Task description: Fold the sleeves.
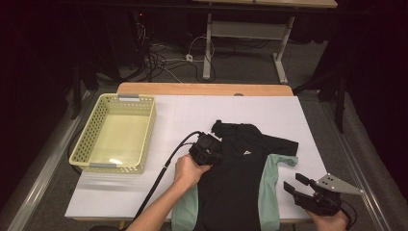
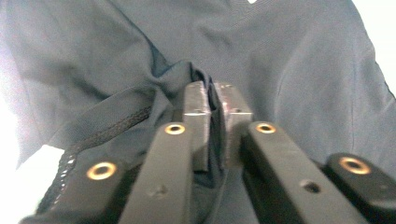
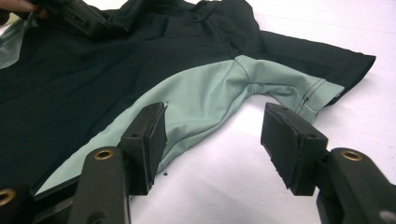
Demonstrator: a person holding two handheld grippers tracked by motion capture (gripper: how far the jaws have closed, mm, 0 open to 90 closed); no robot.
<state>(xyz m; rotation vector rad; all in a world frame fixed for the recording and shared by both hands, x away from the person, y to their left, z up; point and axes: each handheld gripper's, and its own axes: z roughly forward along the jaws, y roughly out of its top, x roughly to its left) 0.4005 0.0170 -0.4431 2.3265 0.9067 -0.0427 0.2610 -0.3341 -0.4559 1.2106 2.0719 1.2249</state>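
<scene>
Your left gripper [image 2: 215,100] is clamped on a bunched fold of the black shirt [image 1: 235,168], a thin, smooth knit with a ribbed seam running beside the pinch. Your right gripper [image 3: 212,140] stands released, pads apart over bare table, left pad just at the mint-green side panel [image 3: 205,100]. The shirt lies flat near-centre on the white table [image 1: 183,113]. The perforated yellow plastic basket [image 1: 115,132] sits far left, well apart; open surface is on the right.

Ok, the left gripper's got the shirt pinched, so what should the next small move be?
Probably lift the pinched fold toward the shirt's middle: the left gripper is shut on dark fabric, while the right gripper waits open beside the green side panel.
</scene>
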